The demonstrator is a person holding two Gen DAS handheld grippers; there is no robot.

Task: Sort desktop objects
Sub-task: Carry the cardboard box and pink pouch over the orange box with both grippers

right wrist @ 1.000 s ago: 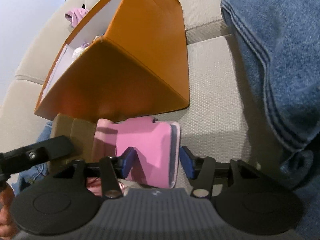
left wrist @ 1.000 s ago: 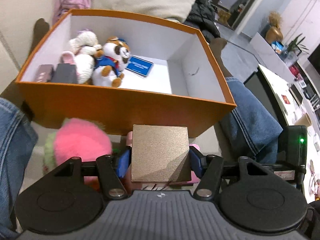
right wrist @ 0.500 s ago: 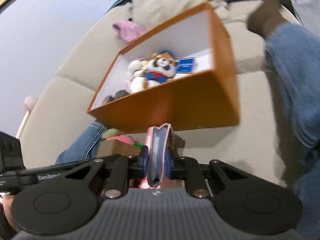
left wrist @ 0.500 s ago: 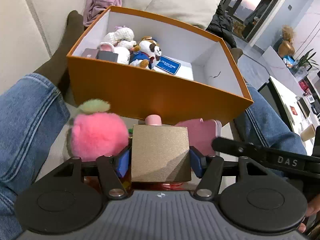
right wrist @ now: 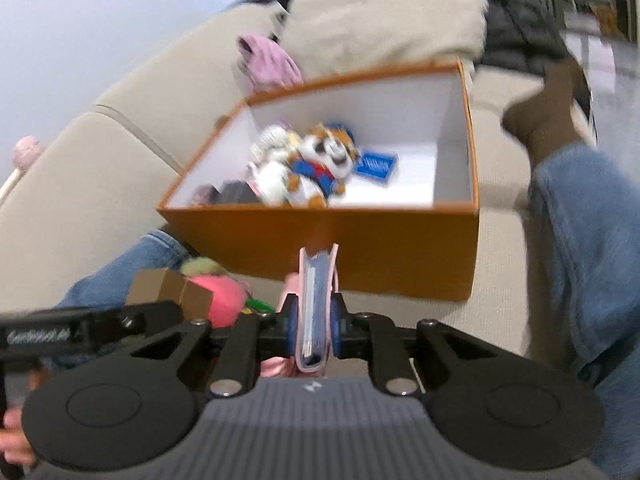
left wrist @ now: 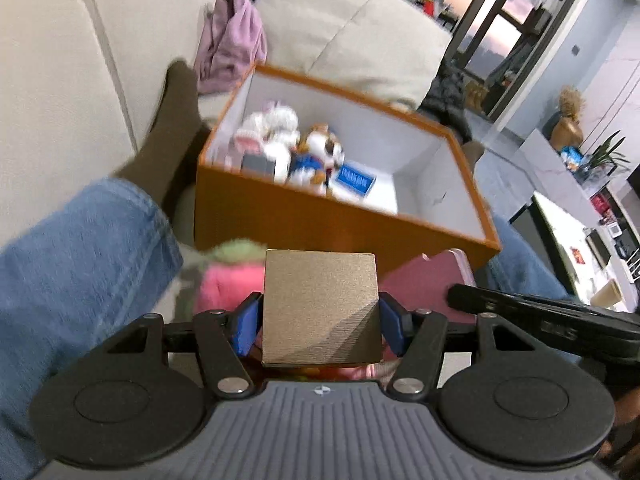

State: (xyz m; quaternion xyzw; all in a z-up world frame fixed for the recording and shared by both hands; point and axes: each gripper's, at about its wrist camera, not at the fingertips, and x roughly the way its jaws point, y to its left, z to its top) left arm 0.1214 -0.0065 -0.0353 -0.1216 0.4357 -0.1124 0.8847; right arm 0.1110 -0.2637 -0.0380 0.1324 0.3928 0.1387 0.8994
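My left gripper (left wrist: 320, 326) is shut on a tan square box (left wrist: 320, 304), held above the sofa in front of the orange storage box (left wrist: 304, 220). My right gripper (right wrist: 314, 326) is shut on a pink notebook (right wrist: 316, 304), held on edge in front of the orange box (right wrist: 360, 248). The notebook also shows in the left wrist view (left wrist: 424, 280), and the tan box in the right wrist view (right wrist: 168, 292). Inside the orange box lie a raccoon plush (right wrist: 320, 160), a white plush (left wrist: 268, 128), a blue card (right wrist: 376, 166) and small dark boxes (left wrist: 258, 164).
A pink fluffy ball with a green top (left wrist: 224, 280) lies on the sofa before the orange box, also in the right wrist view (right wrist: 216, 296). Legs in jeans (left wrist: 72, 264) flank the box on both sides (right wrist: 592, 248). A purple cloth (left wrist: 232, 40) and a cushion (left wrist: 352, 32) lie behind.
Both grippers rose and pulled back from the orange box. The right gripper closed on the pink notebook and lifted it on edge. The left still holds the tan box.
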